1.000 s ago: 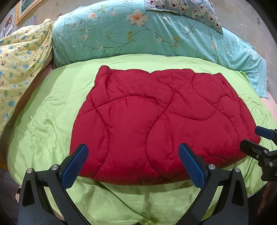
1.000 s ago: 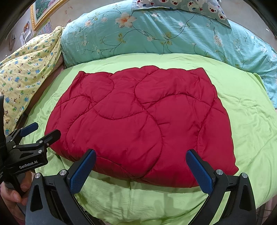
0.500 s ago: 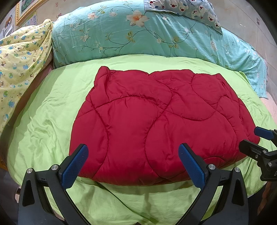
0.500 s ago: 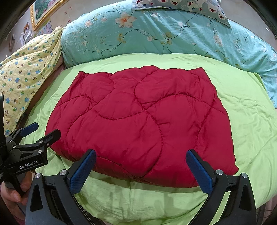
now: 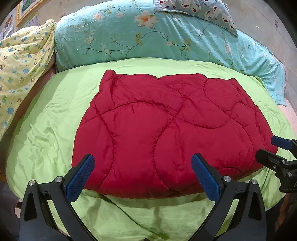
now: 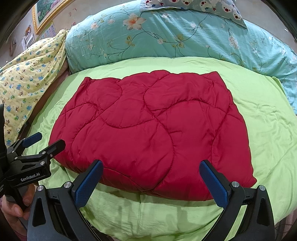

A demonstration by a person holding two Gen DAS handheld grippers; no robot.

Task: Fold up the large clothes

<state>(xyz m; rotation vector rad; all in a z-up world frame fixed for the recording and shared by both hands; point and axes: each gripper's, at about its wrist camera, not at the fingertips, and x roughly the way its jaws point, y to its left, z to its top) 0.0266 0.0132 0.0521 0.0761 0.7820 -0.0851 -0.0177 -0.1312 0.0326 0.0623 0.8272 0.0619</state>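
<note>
Now, at the left edge of the right wrist view, my left gripper (image 6: 43, 139) pokes in, its jaws parted and holding nothing, tips just beside the left edge of the red quilt (image 6: 152, 133). Part of my left hand (image 6: 14, 205) shows under it in the lower left corner. Above that, in the upper left, a yellow blanket (image 6: 29, 81) with small animal prints lies bunched against the teal floral duvet (image 6: 167, 39), which runs across the top of the frame. A framed picture (image 6: 48, 13) hangs on the wall in the top left corner.

The quilt lies flat and folded into a rough rectangle in the middle of the frame, on the green sheet (image 6: 263, 103), which shows bare all round it. Its stitching runs in wide curves.

At the bottom centre, my right gripper (image 6: 151, 178) is wide open and empty, its blue pads (image 6: 89, 183) spread to either side of the quilt's near edge.

In the left wrist view the quilt (image 5: 167, 129) again fills the middle, and the left gripper (image 5: 142, 175) is spread wide over its near edge, gripping nothing. At the right edge the right gripper (image 5: 272, 148) comes in, jaws apart, tips beside the quilt's right corner. A bear-print pillow (image 5: 200, 11) sits at the top right on the duvet.
</note>
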